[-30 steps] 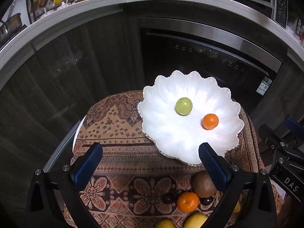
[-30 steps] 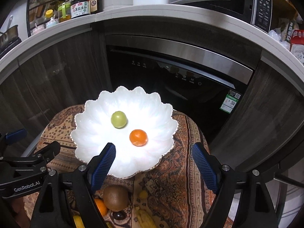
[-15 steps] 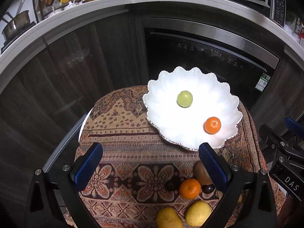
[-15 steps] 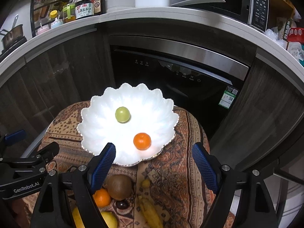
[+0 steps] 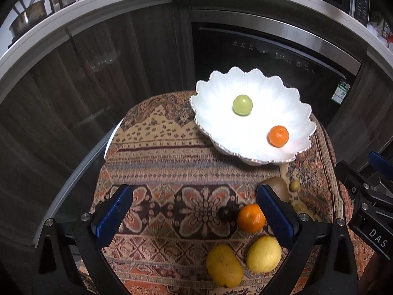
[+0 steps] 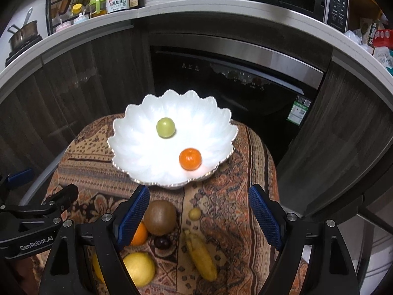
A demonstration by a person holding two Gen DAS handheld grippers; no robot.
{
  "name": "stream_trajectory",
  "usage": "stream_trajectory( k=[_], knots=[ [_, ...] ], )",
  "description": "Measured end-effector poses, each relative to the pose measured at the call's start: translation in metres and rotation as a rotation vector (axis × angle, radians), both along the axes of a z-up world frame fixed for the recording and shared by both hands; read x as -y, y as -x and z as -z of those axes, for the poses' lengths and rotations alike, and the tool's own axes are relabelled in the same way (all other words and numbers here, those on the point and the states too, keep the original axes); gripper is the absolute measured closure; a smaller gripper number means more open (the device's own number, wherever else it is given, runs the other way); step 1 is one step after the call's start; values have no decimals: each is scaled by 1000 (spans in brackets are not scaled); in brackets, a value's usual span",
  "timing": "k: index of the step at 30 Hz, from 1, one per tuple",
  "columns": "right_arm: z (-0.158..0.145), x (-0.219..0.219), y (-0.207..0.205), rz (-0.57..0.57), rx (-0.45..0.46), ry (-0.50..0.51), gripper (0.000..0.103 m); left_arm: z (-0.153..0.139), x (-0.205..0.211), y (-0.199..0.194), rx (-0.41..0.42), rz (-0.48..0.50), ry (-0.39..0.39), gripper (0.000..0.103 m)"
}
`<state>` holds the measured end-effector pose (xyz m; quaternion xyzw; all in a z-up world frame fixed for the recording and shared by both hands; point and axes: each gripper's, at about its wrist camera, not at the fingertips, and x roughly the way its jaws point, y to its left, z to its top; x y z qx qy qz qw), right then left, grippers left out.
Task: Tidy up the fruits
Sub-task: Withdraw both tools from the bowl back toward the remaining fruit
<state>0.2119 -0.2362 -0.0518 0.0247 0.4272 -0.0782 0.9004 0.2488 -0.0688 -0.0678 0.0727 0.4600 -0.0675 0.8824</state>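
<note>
A white scalloped bowl [image 5: 216, 125] [image 6: 137, 152] stands at the far side of a small patterned table. It holds a green round fruit [image 5: 242, 105] [image 6: 165, 127] and a small orange [image 5: 278, 136] [image 6: 190, 159]. Loose fruit lies nearer: a kiwi [image 6: 160, 217], an orange [image 5: 251, 217], two yellow fruits [image 5: 264, 254] [image 5: 224, 265], a dark grape [image 6: 162, 242], a small banana [image 6: 200, 255] and a tiny yellow fruit [image 6: 194, 213]. My left gripper [image 5: 194, 213] is open and empty above the cloth. My right gripper [image 6: 199, 213] is open and empty above the loose fruit.
The table wears a patterned cloth [image 5: 159, 152] and stands before dark cabinets and a built-in dishwasher [image 6: 235, 73]. A counter [image 6: 172, 9] above carries bottles, a spice rack and a microwave. The table's left edge drops to the floor.
Both grippers have drawn back from the bowl. The bowl now sits farther off in both views and more loose fruit shows near the fingers.
</note>
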Motion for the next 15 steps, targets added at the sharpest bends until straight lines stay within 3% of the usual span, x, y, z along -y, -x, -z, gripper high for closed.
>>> stream_trajectory(
  k=[15],
  knots=[
    [27, -7, 31, -5, -56, -5, 20, 37, -9, 34, -92, -3, -13, 0]
  ],
)
